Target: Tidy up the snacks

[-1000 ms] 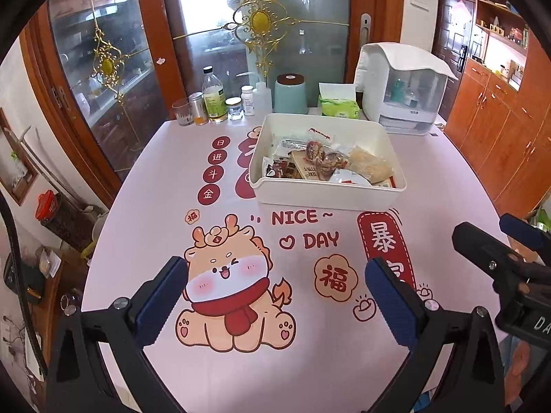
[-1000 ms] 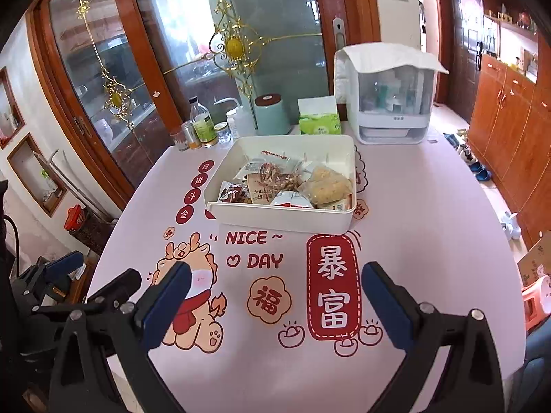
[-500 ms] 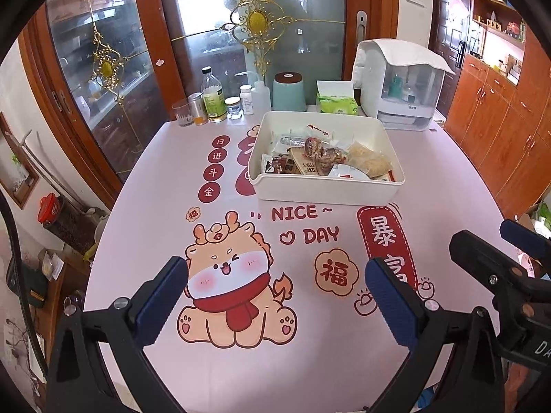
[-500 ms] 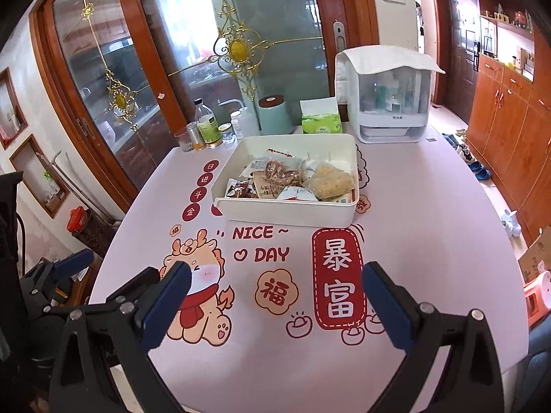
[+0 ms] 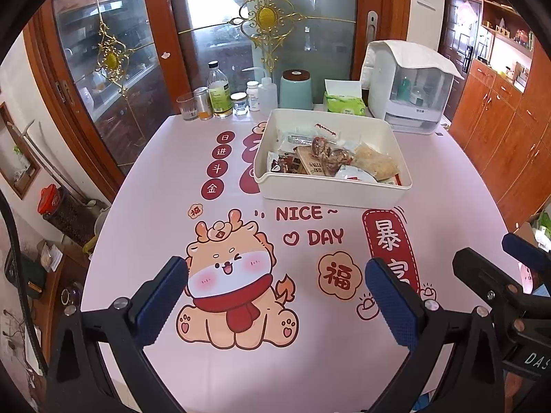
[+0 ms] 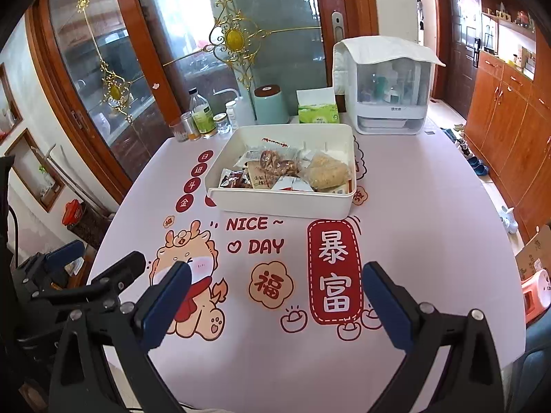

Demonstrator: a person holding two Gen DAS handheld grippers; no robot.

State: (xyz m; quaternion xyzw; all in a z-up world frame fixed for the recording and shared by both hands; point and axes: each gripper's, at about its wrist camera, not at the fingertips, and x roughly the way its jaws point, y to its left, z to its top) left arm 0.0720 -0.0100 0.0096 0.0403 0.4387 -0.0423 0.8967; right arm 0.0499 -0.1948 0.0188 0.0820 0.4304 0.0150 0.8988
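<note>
Left gripper point(image 5: 275, 296) low in frame, jaws spread wide, empty; right gripper point(image 6: 275, 296) likewise, parallel alongside.

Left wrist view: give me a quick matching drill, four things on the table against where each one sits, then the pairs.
Things:
1. white rectangular plastic tray
2. green tissue box
3. clear drinking glass
4. cartoon dragon print

Places:
A. far left end of the row of bottles
B. between the open left gripper fingers, near edge
C. mid-table, holding snack packets
D. just behind the tray, beside the white dispenser

Pairs: 1-C, 2-D, 3-A, 4-B
</note>
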